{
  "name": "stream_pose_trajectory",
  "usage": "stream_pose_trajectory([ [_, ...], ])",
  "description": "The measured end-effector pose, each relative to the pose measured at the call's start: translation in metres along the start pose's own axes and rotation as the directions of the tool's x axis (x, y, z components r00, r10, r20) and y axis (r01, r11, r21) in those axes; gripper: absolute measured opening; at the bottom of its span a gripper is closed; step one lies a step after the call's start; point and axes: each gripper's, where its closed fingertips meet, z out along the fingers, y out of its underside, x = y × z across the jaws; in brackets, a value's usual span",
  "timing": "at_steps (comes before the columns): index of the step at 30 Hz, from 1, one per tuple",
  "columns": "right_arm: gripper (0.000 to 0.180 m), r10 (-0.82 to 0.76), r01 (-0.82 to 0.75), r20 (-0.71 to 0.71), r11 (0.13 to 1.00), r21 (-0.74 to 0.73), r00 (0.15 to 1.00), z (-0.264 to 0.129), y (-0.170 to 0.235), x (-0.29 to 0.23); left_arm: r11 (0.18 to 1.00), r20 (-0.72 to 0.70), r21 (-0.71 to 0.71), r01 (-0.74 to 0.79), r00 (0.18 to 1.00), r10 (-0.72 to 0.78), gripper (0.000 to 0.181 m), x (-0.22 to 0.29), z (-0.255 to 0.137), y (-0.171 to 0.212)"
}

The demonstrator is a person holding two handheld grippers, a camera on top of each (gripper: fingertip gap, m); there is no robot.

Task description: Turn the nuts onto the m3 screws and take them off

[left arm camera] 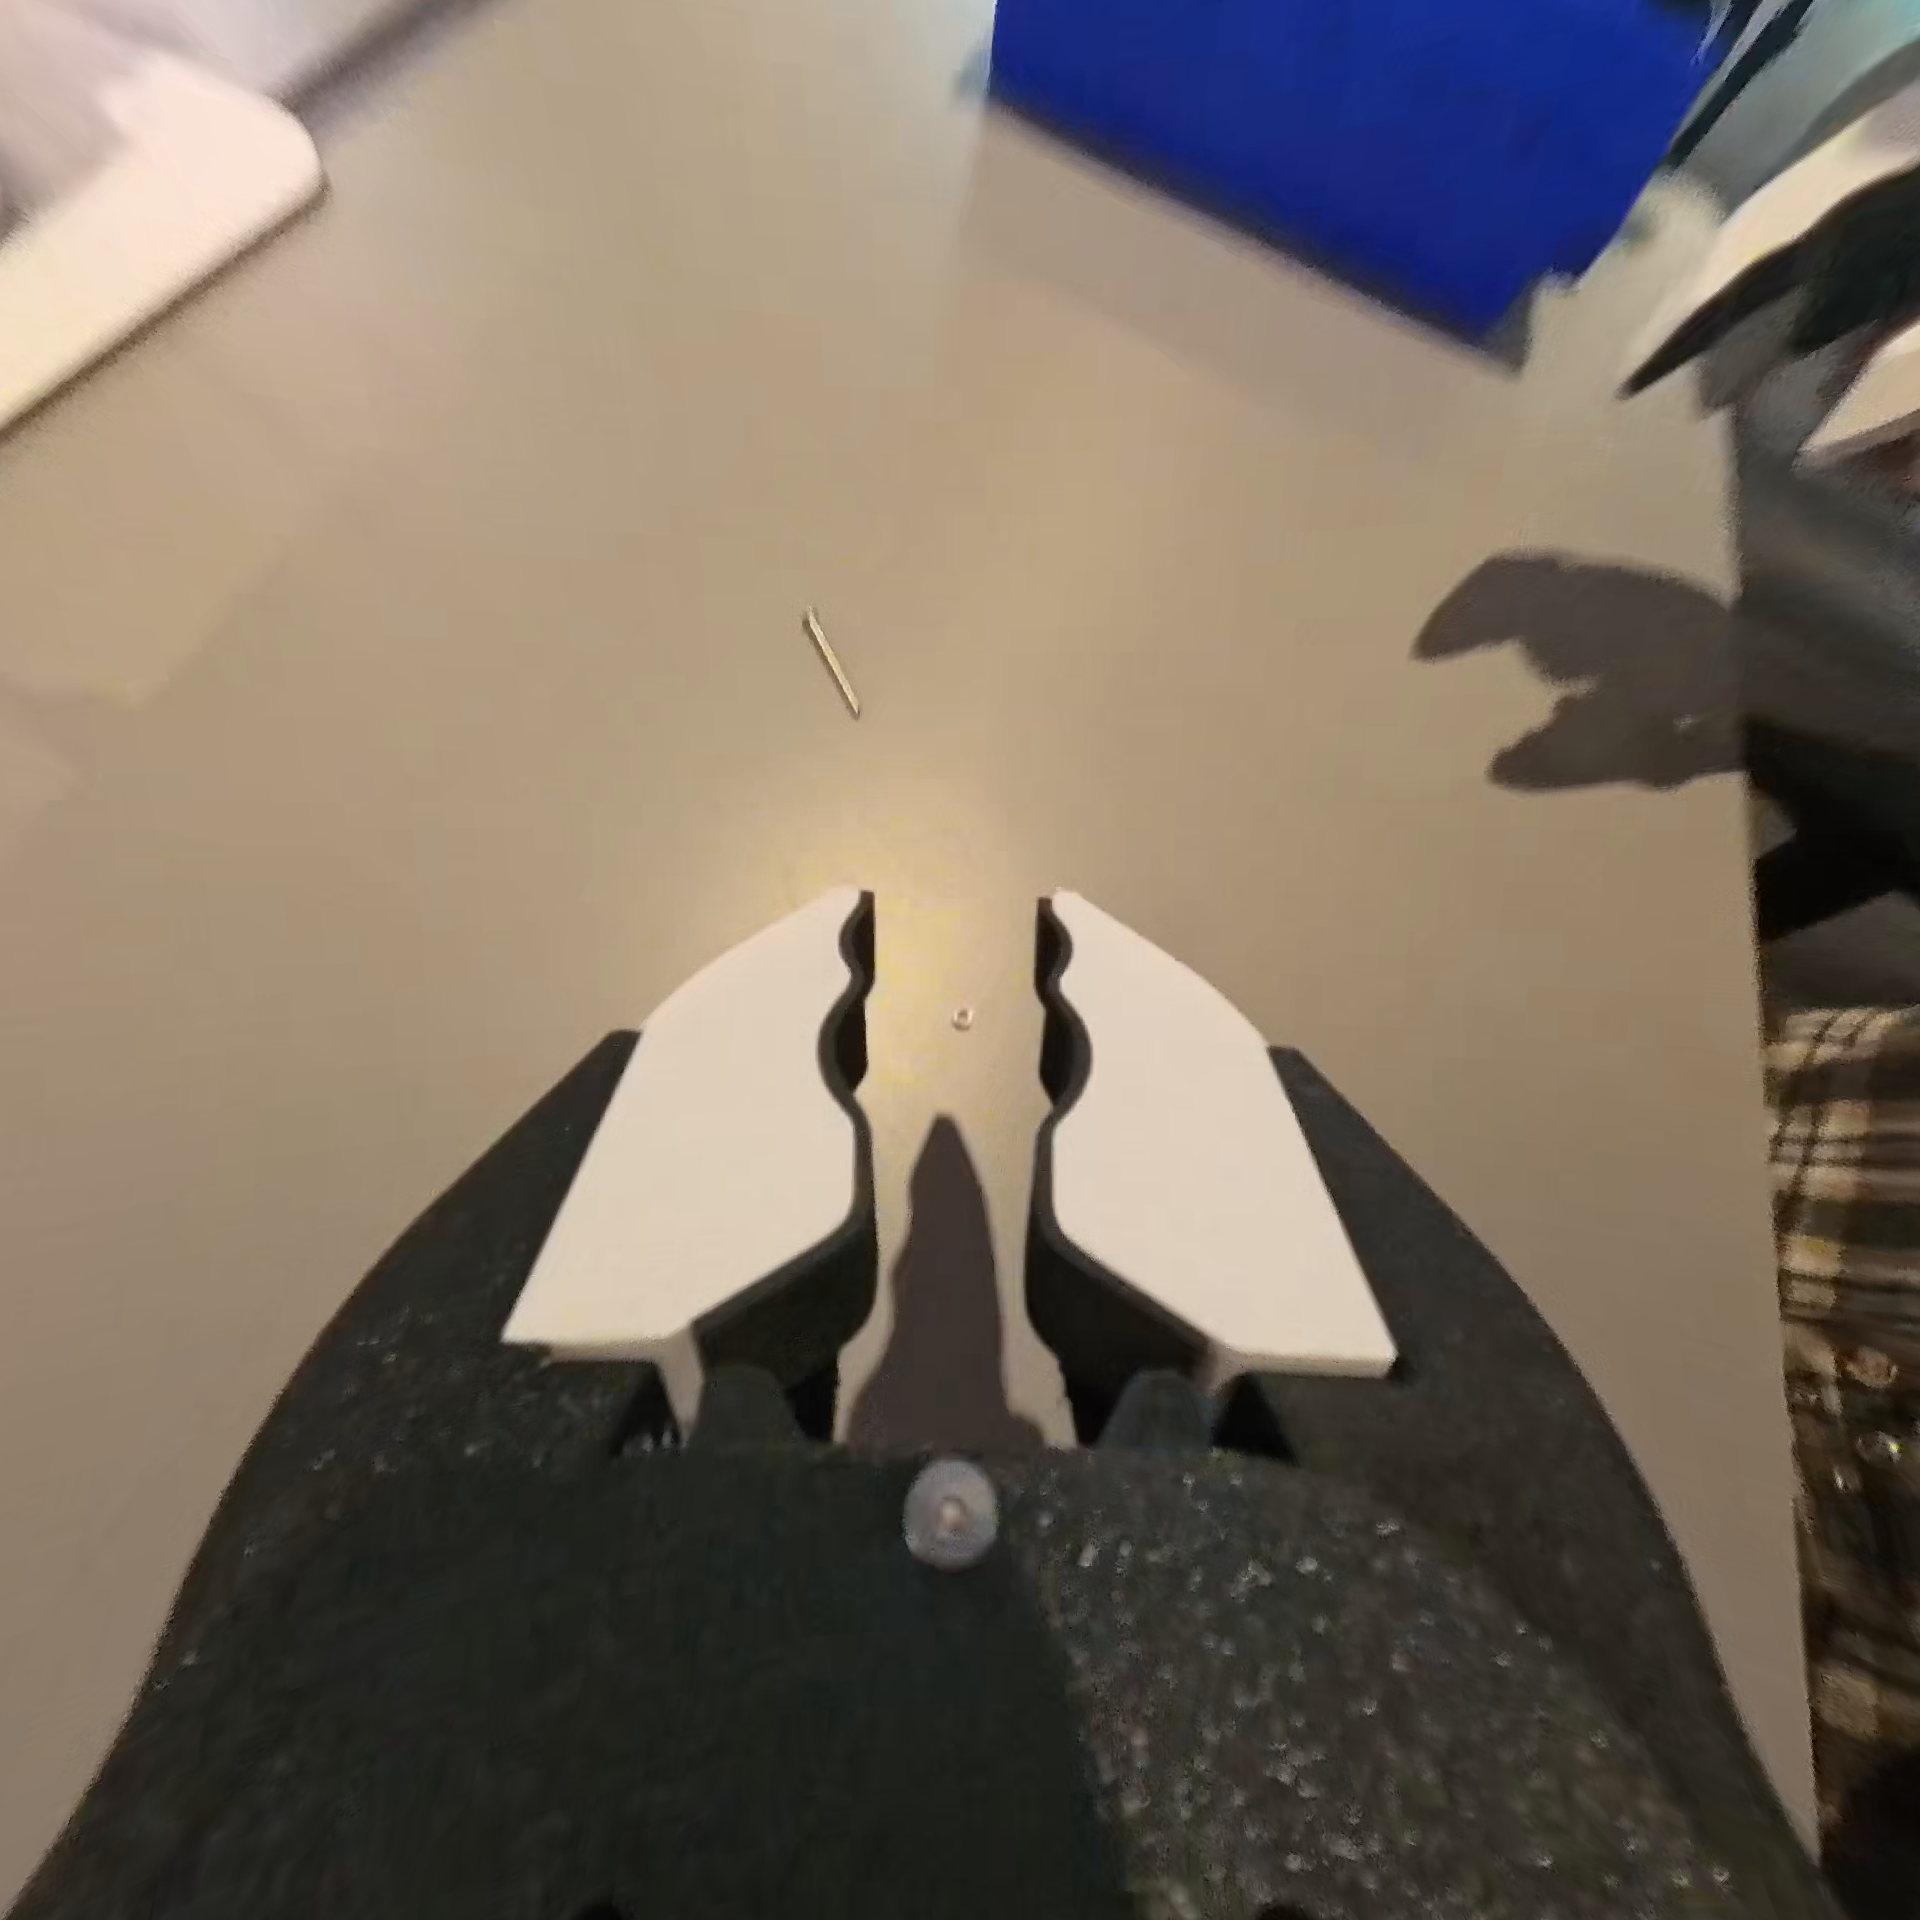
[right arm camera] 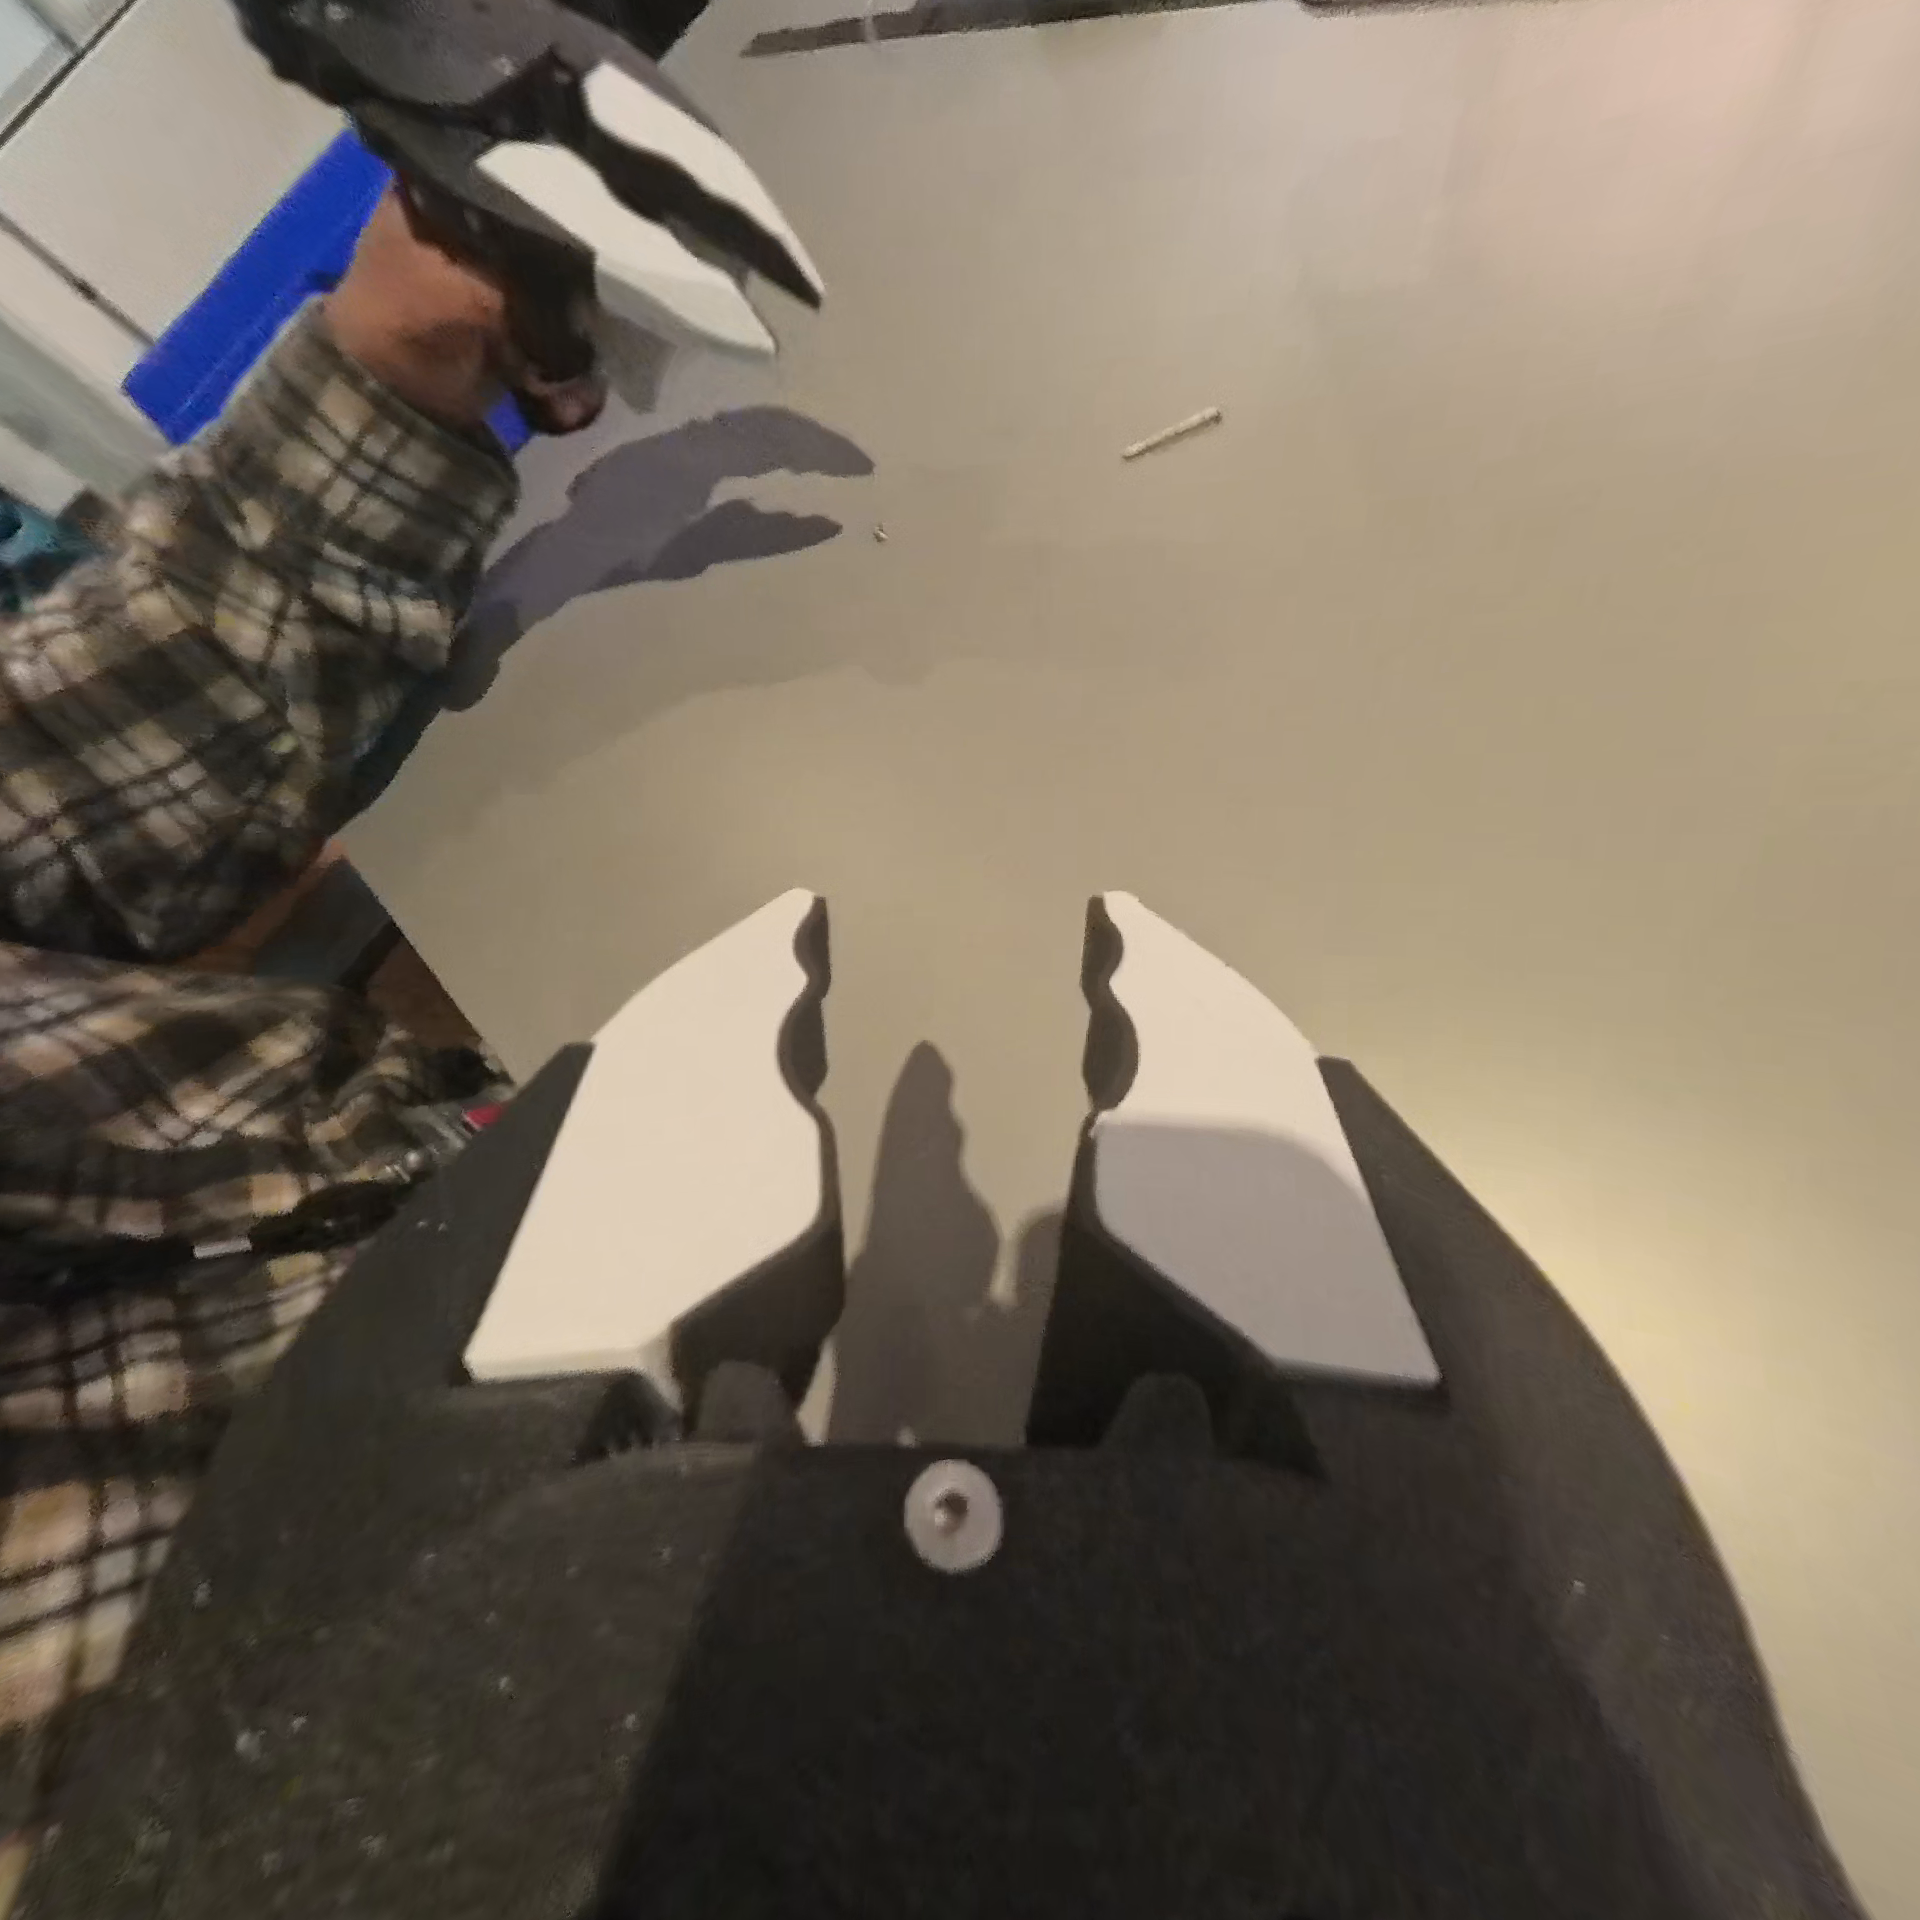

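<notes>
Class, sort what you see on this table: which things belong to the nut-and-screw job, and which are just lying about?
For the job: screw, nut, left gripper, right gripper.

Lying about: blue box, white object at the far left of the table.

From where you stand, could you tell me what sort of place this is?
Probably a workbench or lab desk: a plain grey table holding only a loose screw and a tiny nut, with a blue bin at the back.
</notes>
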Motion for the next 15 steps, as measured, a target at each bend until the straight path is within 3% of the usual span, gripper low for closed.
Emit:
stream_pose_trajectory([
  [6, 0.048, -0.307, 0.309, 0.091, 0.951, -0.001, 0.947, 0.014, -0.038, 0.025, 0.965, -0.050, 0.260, 0.020, 0.999, -0.007, 0.041, 0.001, -0.019, -0.010],
  [12, 0.045, -0.581, 0.601, 0.202, 0.798, -0.050, 0.788, 0.061, -0.067, 0.062, 0.950, -0.054, 0.311, -0.008, 0.998, 0.026, 0.052, 0.005, -0.027, -0.005],
  [15, 0.040, -0.645, 0.684, 0.301, 0.728, -0.035, 0.702, 0.091, -0.076, 0.072, 0.951, -0.049, 0.310, -0.022, 0.998, 0.039, 0.056, 0.004, -0.028, -0.005],
])
